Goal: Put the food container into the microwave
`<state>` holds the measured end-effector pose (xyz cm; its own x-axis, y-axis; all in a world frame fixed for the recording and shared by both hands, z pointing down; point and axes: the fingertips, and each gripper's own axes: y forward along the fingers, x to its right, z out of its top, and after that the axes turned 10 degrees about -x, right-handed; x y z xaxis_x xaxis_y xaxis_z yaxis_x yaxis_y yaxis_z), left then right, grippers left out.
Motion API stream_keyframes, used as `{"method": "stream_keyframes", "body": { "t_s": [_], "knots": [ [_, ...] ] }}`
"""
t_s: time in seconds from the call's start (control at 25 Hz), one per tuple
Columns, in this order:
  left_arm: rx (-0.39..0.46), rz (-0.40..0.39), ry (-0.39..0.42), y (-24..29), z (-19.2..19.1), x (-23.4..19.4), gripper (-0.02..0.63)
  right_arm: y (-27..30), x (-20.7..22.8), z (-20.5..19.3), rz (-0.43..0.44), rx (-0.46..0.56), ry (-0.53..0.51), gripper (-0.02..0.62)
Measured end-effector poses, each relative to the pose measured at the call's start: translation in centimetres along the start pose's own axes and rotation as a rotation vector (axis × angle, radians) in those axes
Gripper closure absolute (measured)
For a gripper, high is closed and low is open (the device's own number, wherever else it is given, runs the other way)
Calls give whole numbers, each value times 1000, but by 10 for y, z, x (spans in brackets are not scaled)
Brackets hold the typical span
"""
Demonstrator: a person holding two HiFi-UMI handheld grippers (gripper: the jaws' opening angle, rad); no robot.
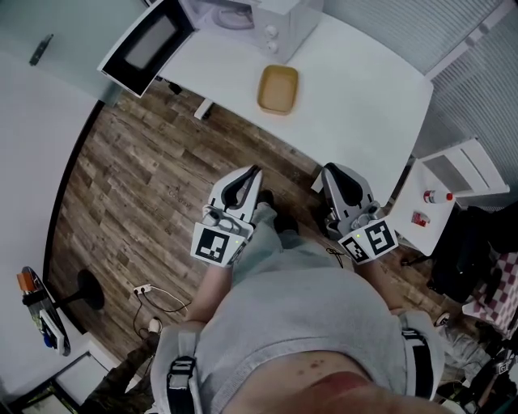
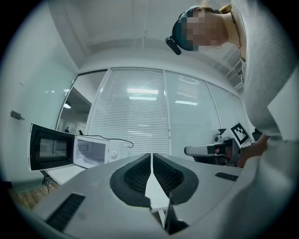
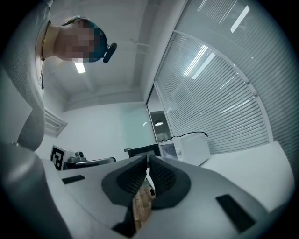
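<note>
A tan, empty food container [image 1: 278, 89] lies on the white table [image 1: 364, 97], just right of the white microwave [image 1: 255, 20]. The microwave's door [image 1: 146, 44] hangs wide open to the left, and its cavity [image 2: 93, 151] is lit. Both grippers are held close to the person's body, short of the table's near edge and pointing at it. The left gripper [image 1: 256, 170] is shut and empty, with its jaws meeting at the tips [image 2: 152, 155]. The right gripper [image 1: 328, 169] is likewise shut on nothing [image 3: 148, 158]. The container is hidden in both gripper views.
A small white side shelf [image 1: 461, 174] with little red-capped items [image 1: 437, 196] stands to the right of the table. Wooden floor [image 1: 137, 186] spreads to the left, with a cable [image 1: 158, 297] and a black stand base [image 1: 87, 289]. Window blinds [image 2: 135, 112] run behind the table.
</note>
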<state>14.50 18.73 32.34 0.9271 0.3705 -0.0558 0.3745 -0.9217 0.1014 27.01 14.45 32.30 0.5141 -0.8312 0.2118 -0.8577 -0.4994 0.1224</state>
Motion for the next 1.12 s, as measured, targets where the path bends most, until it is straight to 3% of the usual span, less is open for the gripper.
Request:
{"method": "stream_keyframes", "body": {
  "t_s": [0.48, 1.12],
  "knots": [
    [-2, -65, 6, 43, 0, -68, 595, 64, 27, 8, -59, 9, 3, 522],
    [-5, -274, 53, 144, 19, -168, 595, 168, 84, 44, -231, 90, 5, 523]
  ]
}}
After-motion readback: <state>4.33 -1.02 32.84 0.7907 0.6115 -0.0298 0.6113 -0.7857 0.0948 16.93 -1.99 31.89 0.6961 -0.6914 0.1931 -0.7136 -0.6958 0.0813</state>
